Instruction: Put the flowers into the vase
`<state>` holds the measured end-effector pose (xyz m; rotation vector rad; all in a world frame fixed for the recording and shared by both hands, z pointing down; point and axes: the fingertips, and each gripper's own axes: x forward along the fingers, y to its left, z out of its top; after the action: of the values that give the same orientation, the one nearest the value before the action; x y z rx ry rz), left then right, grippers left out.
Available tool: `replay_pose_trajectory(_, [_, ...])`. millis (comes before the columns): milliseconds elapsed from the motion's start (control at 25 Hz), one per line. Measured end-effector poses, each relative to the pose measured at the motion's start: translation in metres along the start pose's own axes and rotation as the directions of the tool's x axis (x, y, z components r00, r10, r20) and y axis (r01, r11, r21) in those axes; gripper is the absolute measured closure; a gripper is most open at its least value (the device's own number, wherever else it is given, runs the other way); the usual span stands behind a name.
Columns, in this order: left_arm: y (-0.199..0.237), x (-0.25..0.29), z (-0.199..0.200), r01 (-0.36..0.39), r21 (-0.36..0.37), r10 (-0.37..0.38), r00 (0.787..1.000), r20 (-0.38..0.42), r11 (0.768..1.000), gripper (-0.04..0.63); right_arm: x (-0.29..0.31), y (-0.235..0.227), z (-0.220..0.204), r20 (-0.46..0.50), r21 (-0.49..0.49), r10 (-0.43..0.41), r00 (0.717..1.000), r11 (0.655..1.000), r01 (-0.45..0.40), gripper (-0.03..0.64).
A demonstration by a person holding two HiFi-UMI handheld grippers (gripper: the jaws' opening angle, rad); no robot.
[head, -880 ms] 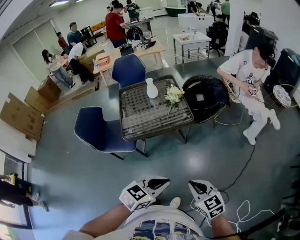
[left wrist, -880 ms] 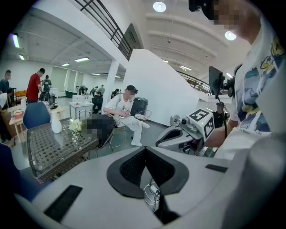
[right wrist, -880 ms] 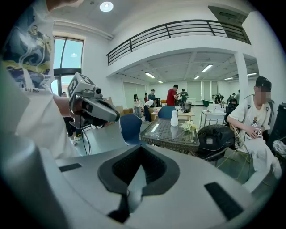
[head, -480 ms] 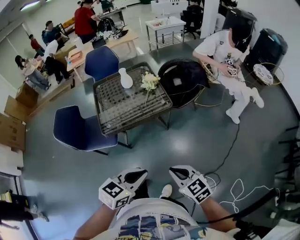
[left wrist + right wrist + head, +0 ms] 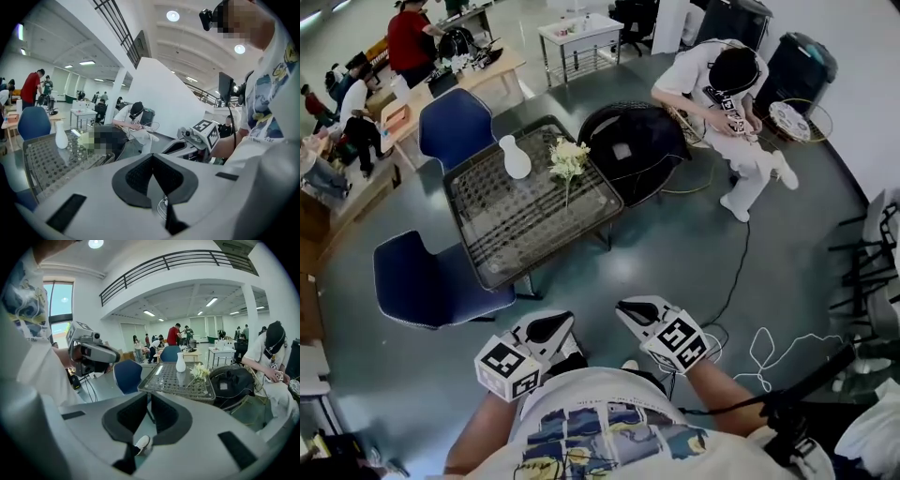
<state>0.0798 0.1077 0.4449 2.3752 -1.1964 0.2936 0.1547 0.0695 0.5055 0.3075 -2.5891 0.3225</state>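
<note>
Head view: flowers (image 5: 567, 161) lie on table (image 5: 514, 227), well ahead of both grippers, stems pointing back toward the person. Vase (image 5: 517, 157) stands upright just left of the blooms. Left gripper (image 5: 561, 322) and right gripper (image 5: 626, 307): jaws closed, empty, about equally far from the flowers.

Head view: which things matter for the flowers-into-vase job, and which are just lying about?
Job: flowers lying on the table; white vase upright beside them; left tongs and right tongs, both shut and empty.
Lying about: near blue chair; far blue chair; black chair; seated person.
</note>
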Motion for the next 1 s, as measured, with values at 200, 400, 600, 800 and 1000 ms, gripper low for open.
replay_pose_trajectory(200, [0.053,-0.022,0.018,0.047,0.024,-0.047,0.999,0.002,0.999,0.586,0.065,-0.02,0.039,0.004,0.057,-0.019,1.0,0.998,0.019,0.595])
replay_pose_trajectory(400, [0.108,-0.045,0.021,0.03,-0.018,-0.03,0.999,0.016,0.999,0.586,0.12,-0.044,0.069,0.002,0.148,-0.021,1.0,0.989,0.021,0.483])
replay_pose_trajectory(600, [0.148,-0.044,0.028,0.006,-0.069,-0.003,0.999,0.046,0.998,0.584,0.156,-0.111,0.093,-0.014,0.192,-0.069,0.998,0.979,0.07,0.471])
replay_pose_trajectory(800, [0.193,-0.033,0.047,-0.068,-0.124,0.074,0.996,0.049,0.99,0.584,0.211,-0.213,0.115,-0.042,0.255,-0.074,0.996,0.963,0.083,0.445])
replay_pose_trajectory(1000, [0.251,-0.003,0.084,-0.155,-0.165,0.167,0.984,0.059,0.974,0.584,0.274,-0.322,0.139,-0.065,0.305,-0.073,0.995,0.948,0.09,0.422])
